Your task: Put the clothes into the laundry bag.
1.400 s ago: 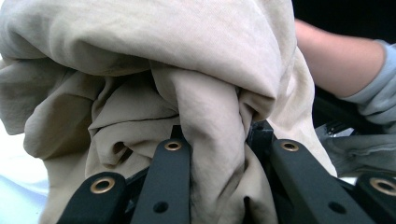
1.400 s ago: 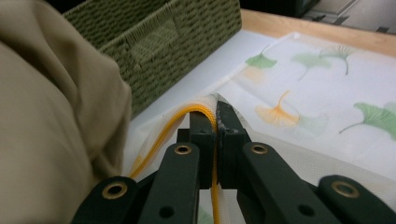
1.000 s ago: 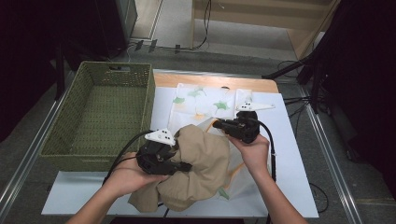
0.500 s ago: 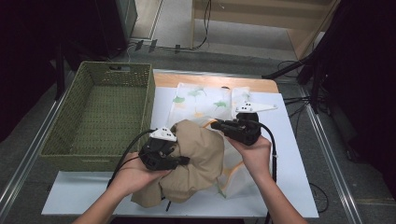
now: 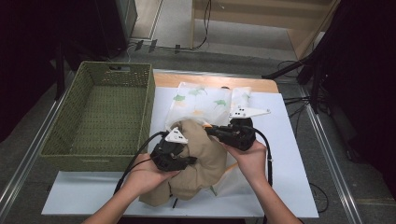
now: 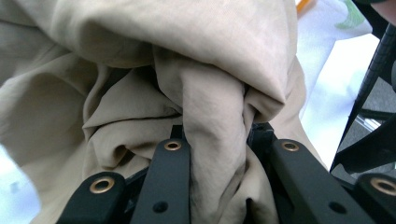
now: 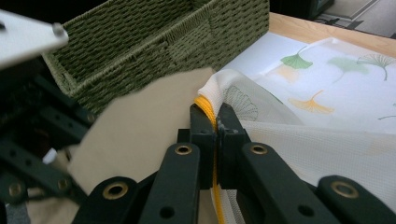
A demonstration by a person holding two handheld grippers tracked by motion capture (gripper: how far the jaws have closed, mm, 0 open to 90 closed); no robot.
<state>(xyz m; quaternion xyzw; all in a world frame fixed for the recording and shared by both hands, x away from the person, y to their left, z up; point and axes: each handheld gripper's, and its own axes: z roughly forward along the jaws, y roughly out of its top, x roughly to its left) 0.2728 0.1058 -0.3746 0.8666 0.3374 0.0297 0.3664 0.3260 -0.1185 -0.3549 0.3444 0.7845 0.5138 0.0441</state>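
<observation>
A crumpled beige cloth [image 5: 198, 161] is seen bunched on the white sheet [image 5: 289, 140] that covers the desk [image 5: 215, 81], near the desk's front edge and between the two hands. The left tongs [image 5: 189, 161] are pressed into the cloth from the left; in the left gripper view a thick fold of the beige cloth [image 6: 212, 116] is clamped between the two black jaws, which are held apart by the bulk of the fabric. The right tongs [image 5: 210, 130] are brought in from the right, at the upper edge of the bundle. In the right gripper view the jaws are closed almost fully on the yellow-trimmed edge of a white mesh bag [image 7: 327, 135] printed with ginkgo leaves, and the yellow piping [image 7: 205, 105] is pinched right between the tips. The bag [image 5: 205, 100] is spread flat behind the beige cloth towards the far side of the desk, its near edge lifted by the right tongs. The beige cloth appears to be lying partly inside the bag's opening, though this cannot be told for certain from above. A green woven basket [image 5: 102, 116] is stood on the left part of the desk, just beside the cloth and the left hand [image 5: 144, 179]. The right hand [image 5: 250, 158] is wrapped around the body of its tool
</observation>
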